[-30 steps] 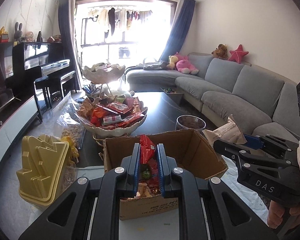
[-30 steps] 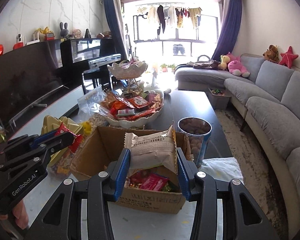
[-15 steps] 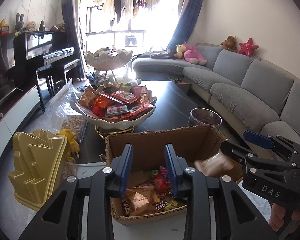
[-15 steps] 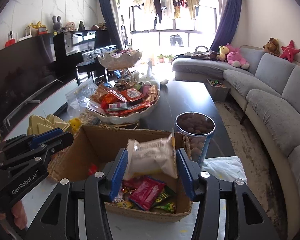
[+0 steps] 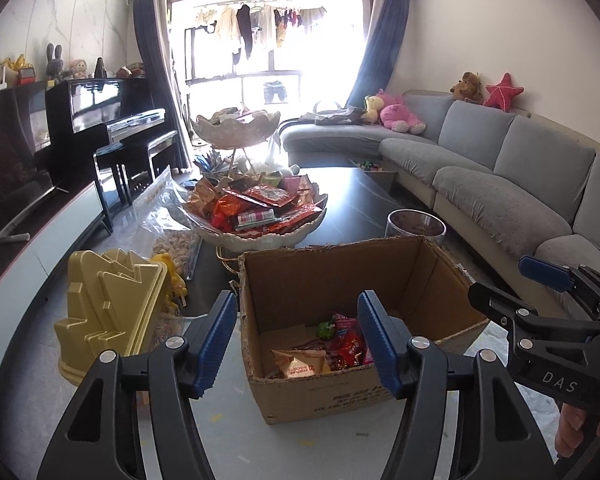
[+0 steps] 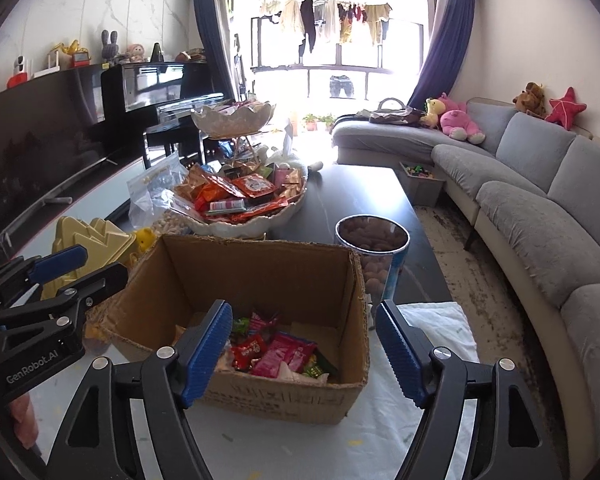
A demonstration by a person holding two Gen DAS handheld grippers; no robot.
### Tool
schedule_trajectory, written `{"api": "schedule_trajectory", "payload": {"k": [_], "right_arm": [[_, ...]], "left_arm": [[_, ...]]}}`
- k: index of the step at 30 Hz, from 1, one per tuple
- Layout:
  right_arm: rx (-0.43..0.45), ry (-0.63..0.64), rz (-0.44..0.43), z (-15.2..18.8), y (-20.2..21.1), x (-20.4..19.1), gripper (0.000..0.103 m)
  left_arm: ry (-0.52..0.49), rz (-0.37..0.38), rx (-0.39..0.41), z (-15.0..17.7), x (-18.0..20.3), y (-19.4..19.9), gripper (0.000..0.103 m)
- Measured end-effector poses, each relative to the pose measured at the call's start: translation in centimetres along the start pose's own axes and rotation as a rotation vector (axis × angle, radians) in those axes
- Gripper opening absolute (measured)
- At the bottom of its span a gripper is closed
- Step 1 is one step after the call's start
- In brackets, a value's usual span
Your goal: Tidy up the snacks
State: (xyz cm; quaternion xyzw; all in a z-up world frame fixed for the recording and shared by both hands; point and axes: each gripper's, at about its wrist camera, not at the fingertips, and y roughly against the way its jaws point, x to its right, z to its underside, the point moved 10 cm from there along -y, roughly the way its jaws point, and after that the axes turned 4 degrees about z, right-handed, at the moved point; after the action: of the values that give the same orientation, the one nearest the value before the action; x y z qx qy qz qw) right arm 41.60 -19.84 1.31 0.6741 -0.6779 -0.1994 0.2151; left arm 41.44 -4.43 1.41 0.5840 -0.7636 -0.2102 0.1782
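Note:
An open cardboard box [image 5: 324, 280] [image 6: 236, 268] stands on the table right in front of both grippers, with several snack packets [image 5: 336, 344] [image 6: 276, 354] lying in its bottom. My left gripper [image 5: 296, 332] is open and empty, its jaws spread over the box's near left corner. My right gripper [image 6: 304, 340] is open and empty above the box's near edge. Each gripper also shows from the side in the other's view, the right one [image 5: 500, 288] and the left one [image 6: 88, 264]. Behind the box a white shell-shaped bowl [image 5: 260, 240] [image 6: 228, 228] is heaped with red and orange snack packets.
A yellow plastic tray [image 5: 108, 312] stands left of the box. A clear bag of nuts [image 5: 172, 236] lies beside the bowl. A round tin of nuts [image 6: 374, 248] stands behind the box's right corner. A white cloth [image 6: 440, 332] lies under the box. A grey sofa [image 5: 500, 184] runs along the right.
Both grippers opened. The red packet left my left gripper and the pale packet left my right gripper; both dropped into the box. Both grippers pulled back and up a little.

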Motion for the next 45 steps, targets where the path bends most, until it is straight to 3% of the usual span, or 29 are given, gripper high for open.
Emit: {"api": "schedule_trajectory", "payload": {"k": [5,19,34,45], "right_arm": [[0.03,-0.017,0.008,0.8,3.0,0.4,0.083],[0.092,-0.031,0.029,5.6,12.1,0.9,0.092],[0.123,-0.037,0.063,11.9,19.6,1.1,0.094],[0.154,-0.04,0.059,13.3,22.6,0.6,0.094]], "left_arm": [[-0.009,-0.002,0.019,1.4,0.7,3.1,0.081],[-0.021,-0.021,0.082,5.8,3.1,12.5,0.103],[0.007,-0.031,0.118,11.3,4.3,19.2,0.103],[0.011,-0.047,0.144,12.8,4.7,22.4,0.103]]}}
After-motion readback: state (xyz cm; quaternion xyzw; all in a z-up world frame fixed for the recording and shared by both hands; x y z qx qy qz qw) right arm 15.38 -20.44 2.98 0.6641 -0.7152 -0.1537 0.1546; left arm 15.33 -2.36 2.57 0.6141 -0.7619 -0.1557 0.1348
